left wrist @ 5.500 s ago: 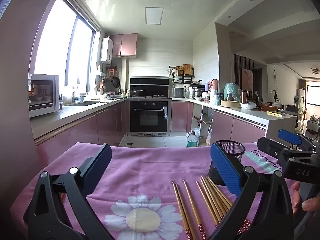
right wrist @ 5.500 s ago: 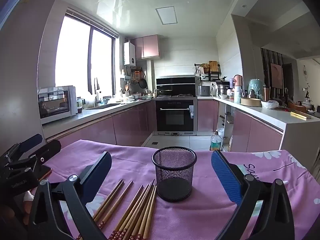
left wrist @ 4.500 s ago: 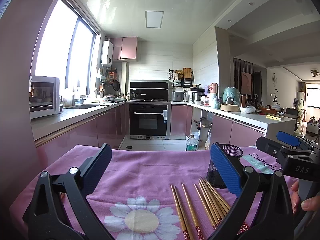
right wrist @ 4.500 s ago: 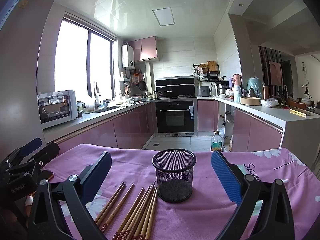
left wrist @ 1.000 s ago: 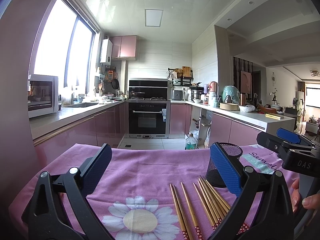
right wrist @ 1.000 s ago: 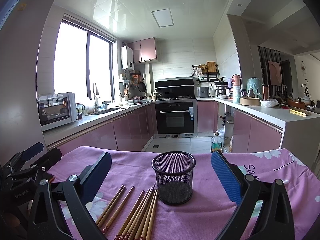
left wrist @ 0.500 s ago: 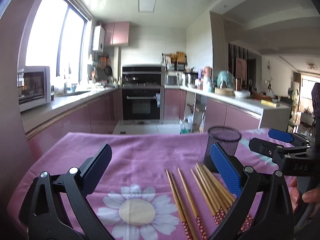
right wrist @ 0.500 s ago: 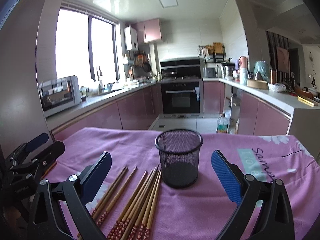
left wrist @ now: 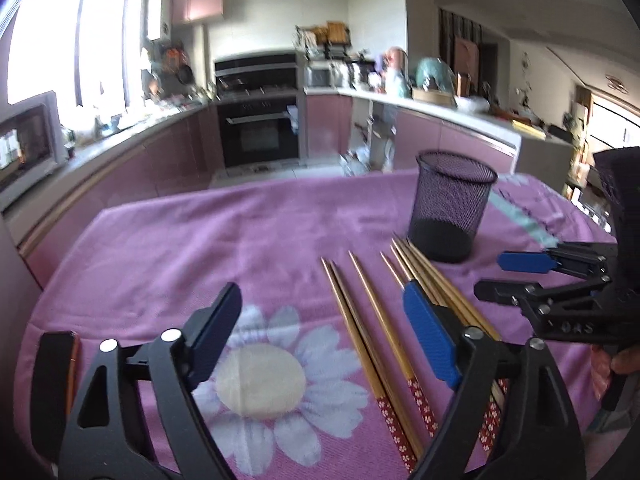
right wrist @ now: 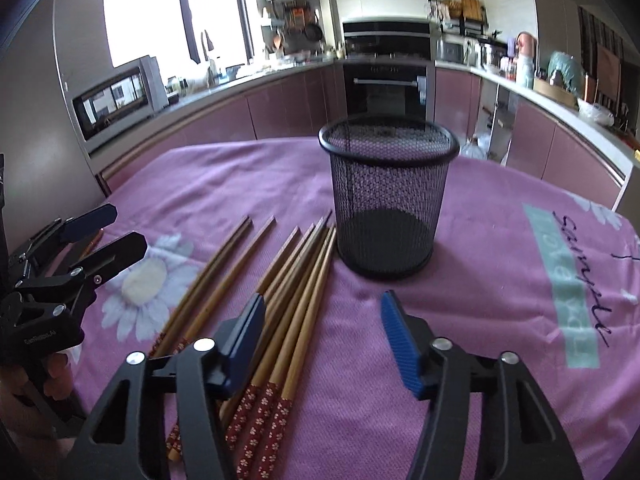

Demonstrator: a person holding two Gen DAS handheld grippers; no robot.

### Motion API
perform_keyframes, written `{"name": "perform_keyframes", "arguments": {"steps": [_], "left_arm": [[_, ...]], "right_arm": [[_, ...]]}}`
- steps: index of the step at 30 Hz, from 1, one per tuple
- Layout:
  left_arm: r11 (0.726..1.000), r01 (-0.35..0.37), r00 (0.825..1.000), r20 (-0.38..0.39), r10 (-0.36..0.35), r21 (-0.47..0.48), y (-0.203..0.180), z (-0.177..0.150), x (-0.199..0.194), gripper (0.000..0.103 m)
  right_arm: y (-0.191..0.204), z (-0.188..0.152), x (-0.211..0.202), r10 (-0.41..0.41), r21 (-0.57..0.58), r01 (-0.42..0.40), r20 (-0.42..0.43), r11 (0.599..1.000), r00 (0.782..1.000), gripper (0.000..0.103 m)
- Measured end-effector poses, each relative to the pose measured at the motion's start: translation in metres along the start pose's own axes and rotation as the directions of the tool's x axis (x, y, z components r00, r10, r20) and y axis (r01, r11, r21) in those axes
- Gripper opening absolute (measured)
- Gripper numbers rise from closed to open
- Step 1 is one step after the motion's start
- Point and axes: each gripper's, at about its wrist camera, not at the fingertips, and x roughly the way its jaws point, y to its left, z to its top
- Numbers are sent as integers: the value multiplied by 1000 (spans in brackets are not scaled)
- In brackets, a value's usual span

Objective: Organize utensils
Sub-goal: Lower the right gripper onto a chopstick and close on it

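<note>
Two hand-held black grippers with blue pads have tipped down from the kitchen view toward a pink, daisy-printed tablecloth (left wrist: 168,240), where a row of wooden chopsticks with red floral ends (right wrist: 296,280) lies at lower centre of the right wrist frame, tips just beside an empty black wire-mesh cup (right wrist: 386,200). The left gripper (left wrist: 320,332), wide a second ago, is closing with only the two leftmost chopsticks (left wrist: 360,340) showing between its jaws (not gripped); the right gripper (right wrist: 322,338) is closing faster over the bundle's right edge, nothing held. By all appearances the first pick-up is beginning; no chopstick is in the cup yet.
</note>
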Motion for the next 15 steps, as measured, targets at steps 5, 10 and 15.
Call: {"name": "perform_keyframes", "arguments": {"steps": [5,10,15], "left_arm": [[999,40,995,-92,-40,-6,1,-5,21,64],[999,41,988,-147,-41,-8,0,-10,36,60],[999,44,981,-186,-45,-7,1,-12,41,55]], "right_arm": [[2,-3,8,11,-7,-11,-47,1000,999,37],[1,-4,13,19,-6,-19,-86,1000,996,31],[-4,-2,15,16,-3,-17,-99,1000,995,29]]}}
